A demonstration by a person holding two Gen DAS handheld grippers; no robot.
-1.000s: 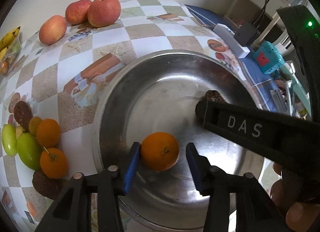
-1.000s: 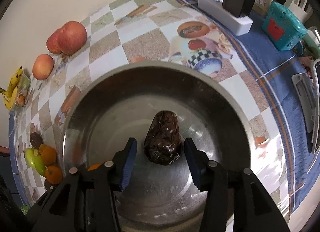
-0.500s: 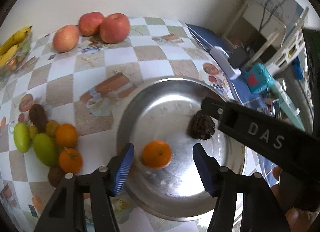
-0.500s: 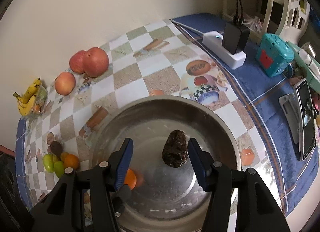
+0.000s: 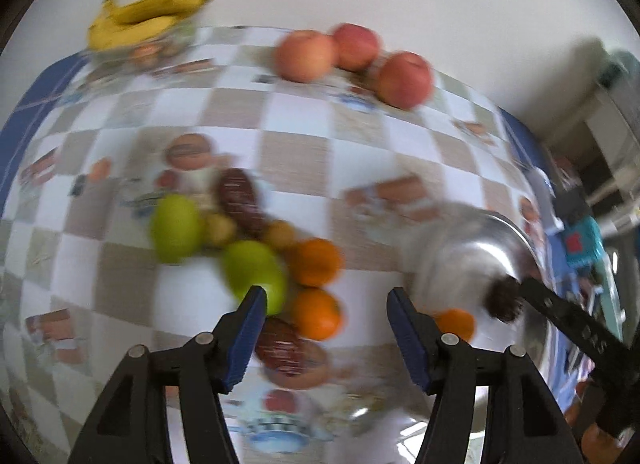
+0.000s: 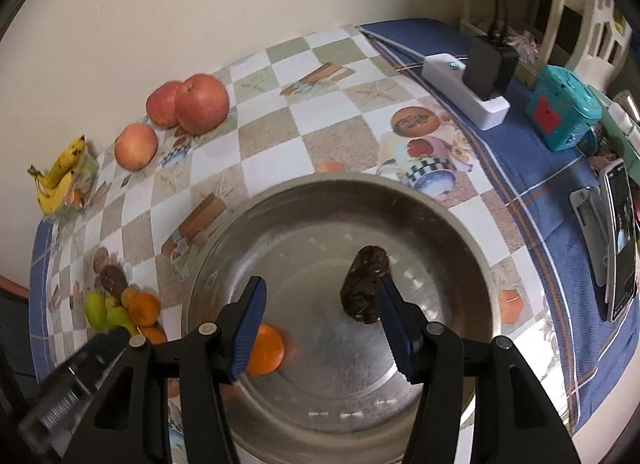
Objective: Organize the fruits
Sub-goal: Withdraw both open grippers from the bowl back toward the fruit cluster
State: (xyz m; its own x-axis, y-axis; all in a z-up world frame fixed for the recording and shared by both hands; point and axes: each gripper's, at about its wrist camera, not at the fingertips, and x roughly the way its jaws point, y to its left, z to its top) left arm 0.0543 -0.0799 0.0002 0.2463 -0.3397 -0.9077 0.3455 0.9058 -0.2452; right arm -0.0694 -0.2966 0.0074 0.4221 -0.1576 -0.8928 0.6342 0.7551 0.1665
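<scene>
Steel round bowl (image 6: 476,264) held one orange (image 6: 266,349) & a dark wrinkled fruit (image 6: 365,284). Both grippers, left (image 5: 324,328) & right (image 6: 320,316), gaped wide w/ nothing held. Risk: left view blurred, so a rushed grab at the tight fruit pile (image 5: 256,248) could scatter it.

Orange (image 6: 266,348) and date (image 6: 365,284) lie in bowl (image 6: 460,224); fruit pile (image 6: 120,306) left of bowl; apples (image 6: 188,102) behind; bananas (image 6: 56,176) far left; power strip (image 6: 466,90) behind right.
</scene>
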